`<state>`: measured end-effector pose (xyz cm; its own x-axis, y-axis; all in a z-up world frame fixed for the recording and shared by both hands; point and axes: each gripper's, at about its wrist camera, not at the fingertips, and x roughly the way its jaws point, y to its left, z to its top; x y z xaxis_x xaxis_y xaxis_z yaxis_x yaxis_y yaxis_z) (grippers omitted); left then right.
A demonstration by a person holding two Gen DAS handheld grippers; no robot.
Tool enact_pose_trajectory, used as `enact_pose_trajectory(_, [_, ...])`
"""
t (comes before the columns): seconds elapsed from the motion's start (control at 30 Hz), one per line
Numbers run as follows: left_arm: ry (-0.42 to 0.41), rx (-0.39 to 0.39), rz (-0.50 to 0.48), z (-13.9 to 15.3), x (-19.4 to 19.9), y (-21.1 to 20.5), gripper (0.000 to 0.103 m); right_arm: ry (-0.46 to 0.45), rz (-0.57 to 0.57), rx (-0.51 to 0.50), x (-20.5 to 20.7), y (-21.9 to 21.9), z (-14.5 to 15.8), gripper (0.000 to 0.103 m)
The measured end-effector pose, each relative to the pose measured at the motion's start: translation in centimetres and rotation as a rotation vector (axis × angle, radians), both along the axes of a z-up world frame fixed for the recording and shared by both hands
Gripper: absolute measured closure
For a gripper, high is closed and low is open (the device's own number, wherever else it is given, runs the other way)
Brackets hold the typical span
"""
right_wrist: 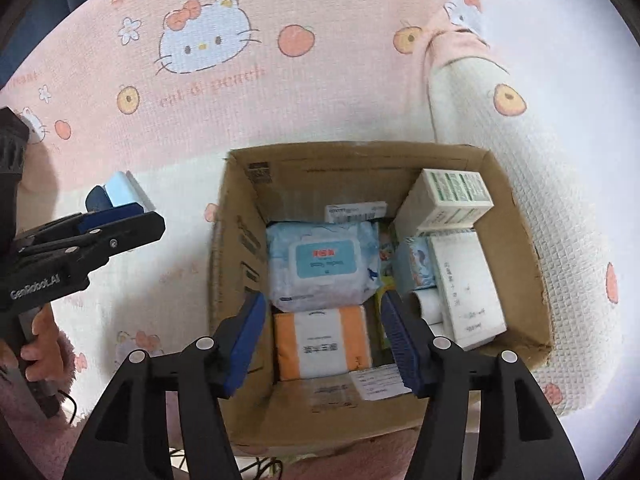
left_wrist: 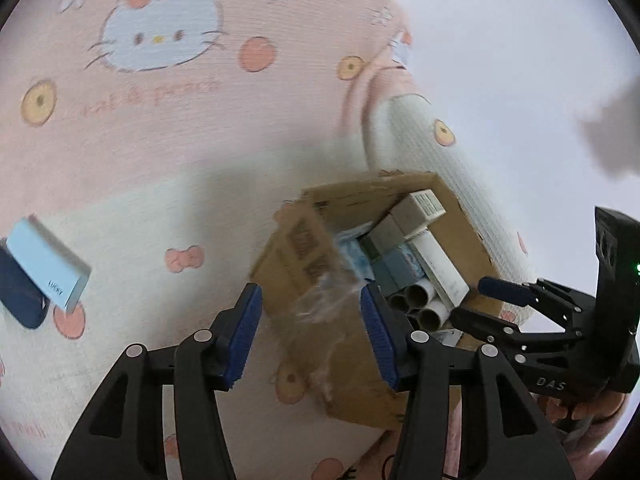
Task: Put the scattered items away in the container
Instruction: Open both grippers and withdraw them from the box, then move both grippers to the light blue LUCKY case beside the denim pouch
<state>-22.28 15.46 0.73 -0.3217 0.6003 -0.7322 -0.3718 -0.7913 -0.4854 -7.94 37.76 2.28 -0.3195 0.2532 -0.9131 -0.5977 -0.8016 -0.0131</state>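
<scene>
A cardboard box (right_wrist: 516, 240) stands on the bed, filled with a blue wipes pack (right_wrist: 322, 264), an orange pack (right_wrist: 322, 344) and white boxes (right_wrist: 468, 284). My right gripper (right_wrist: 322, 344) is open and empty, hovering over the box's near side. My left gripper (left_wrist: 310, 336) is open and empty beside the box (left_wrist: 296, 264), left of it; it also shows in the right wrist view (right_wrist: 120, 216). A light blue box (left_wrist: 50, 266) lies on a dark blue item (left_wrist: 18, 294) at the far left of the bed. The right gripper shows in the left wrist view (left_wrist: 476, 300).
A pink Hello Kitty blanket (right_wrist: 208, 80) covers the bed. A white textured cushion (right_wrist: 560, 200) lies right of the box. Clear tape (left_wrist: 324, 304) hangs on the box's outer wall. Cables (right_wrist: 256, 468) trail at the near edge.
</scene>
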Motion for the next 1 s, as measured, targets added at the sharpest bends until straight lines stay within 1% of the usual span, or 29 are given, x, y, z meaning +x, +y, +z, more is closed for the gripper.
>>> enact_pose_trajectory(0.23, [0.017,0.003,0.091,-0.6,-1.5,-4.9,0.047,-0.001,0.038,0.036,-3.8,-2.5,0.6,0.044])
enact_pose_trajectory(0.4, [0.037,-0.003,0.147,-1.1,-1.8,-7.8,0.047,0.078,0.099,0.018,-6.7,-4.6,1.2,0.043])
enact_pose_trajectory(0.5, [0.04,0.02,0.19,-1.7,-1.8,-10.6,0.047,0.111,0.131,0.007,-8.8,-5.8,0.8,0.042])
enact_pose_trajectory(0.57, [0.036,0.03,0.229,-2.4,-1.7,-12.4,0.047,0.114,0.152,-0.009,-10.5,-6.7,-0.2,0.042])
enact_pose_trajectory(0.67, [0.014,0.01,0.32,-4.3,-1.4,-15.6,0.047,0.111,0.164,-0.029,-12.5,-7.8,-2.3,0.042])
enact_pose_trajectory(0.77, [-0.049,-0.02,0.398,-6.7,-1.5,-18.5,0.047,0.106,0.185,-0.078,-14.2,-9.1,-5.0,0.042])
enact_pose_trajectory(0.83, [-0.086,-0.034,0.451,-8.3,-1.5,-20.6,0.047,0.105,0.205,-0.134,-15.3,-9.9,-7.2,0.042])
enact_pose_trajectory(0.93, [-0.114,-0.047,0.505,-10.0,-1.2,-22.5,0.047,0.101,0.208,-0.165,-16.8,-10.5,-9.7,0.042])
enact_pose_trajectory(1.0, [-0.115,-0.05,0.529,-11.0,-1.1,-23.5,0.047,0.106,0.213,-0.174,-17.5,-10.8,-10.9,0.042])
